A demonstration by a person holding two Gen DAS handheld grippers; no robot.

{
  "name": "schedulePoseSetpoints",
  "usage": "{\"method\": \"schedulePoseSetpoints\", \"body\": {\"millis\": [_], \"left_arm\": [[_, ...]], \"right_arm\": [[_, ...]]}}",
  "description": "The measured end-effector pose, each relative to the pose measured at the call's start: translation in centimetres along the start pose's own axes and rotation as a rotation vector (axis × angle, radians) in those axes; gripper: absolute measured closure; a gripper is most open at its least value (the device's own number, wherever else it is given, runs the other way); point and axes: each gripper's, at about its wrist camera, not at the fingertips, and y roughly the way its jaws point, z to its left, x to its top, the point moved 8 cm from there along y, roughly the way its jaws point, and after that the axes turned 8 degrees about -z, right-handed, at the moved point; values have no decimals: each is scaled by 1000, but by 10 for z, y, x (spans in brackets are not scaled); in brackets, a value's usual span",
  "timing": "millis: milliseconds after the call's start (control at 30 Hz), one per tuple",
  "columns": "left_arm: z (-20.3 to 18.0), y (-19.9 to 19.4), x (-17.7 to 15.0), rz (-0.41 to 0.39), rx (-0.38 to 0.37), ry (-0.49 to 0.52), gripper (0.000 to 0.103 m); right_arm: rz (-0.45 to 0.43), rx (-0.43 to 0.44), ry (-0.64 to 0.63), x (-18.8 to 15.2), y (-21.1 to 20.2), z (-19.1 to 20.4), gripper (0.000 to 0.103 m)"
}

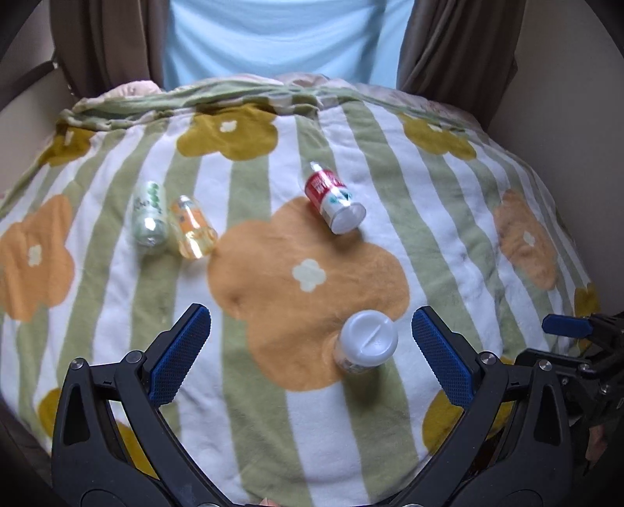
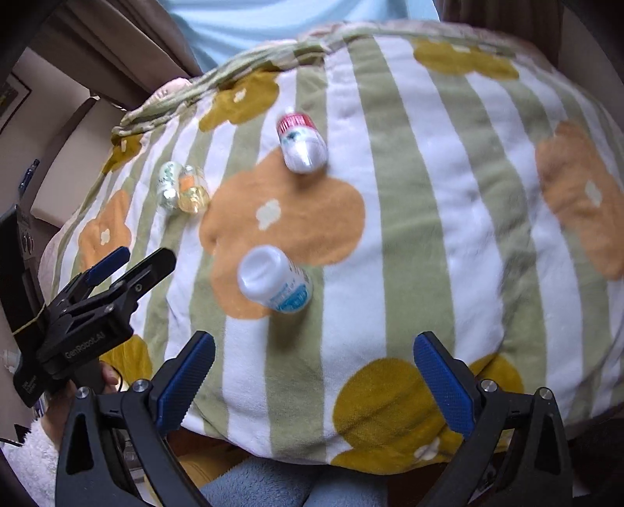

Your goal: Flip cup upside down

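A small white cup (image 1: 366, 343) (image 2: 273, 279) stands on the flowered blanket with its closed white end up. It sits just inside the right finger of my left gripper (image 1: 312, 316), which is open and not touching it. My right gripper (image 2: 315, 339) is open too and holds nothing; the white cup lies ahead of it to the left. A red-and-white cup (image 1: 335, 202) (image 2: 302, 142) lies on its side farther back. The left gripper's fingers (image 2: 150, 265) show at the left edge of the right wrist view.
A green cup (image 1: 150, 218) (image 2: 167, 185) and an orange cup (image 1: 193, 228) (image 2: 191, 189) lie side by side at the left. The striped blanket (image 1: 448, 234) drops off at its edges. Brown curtains (image 1: 460, 43) hang behind, and a person in a light blue top (image 1: 280, 35) is across.
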Motion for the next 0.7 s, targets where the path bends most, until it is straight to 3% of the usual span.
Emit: {"method": "schedulePoseSetpoints", "body": {"millis": [200,367,533,700], "left_arm": [[25,-101,83,-123,73,-15,0],[36,-173,132,-237,100,-22,0],[34,-219,146,-316,106,-19,0],[32,-243,143,-375,100,-29,0]], "right_arm": [[-282,-74,-117,77,-98,46,1],[-492,-138,-158,119,-172,73,1],[-630,-253,-245,132,-218,95,1],[-722,-273,-247,121,-241,107,1]]}}
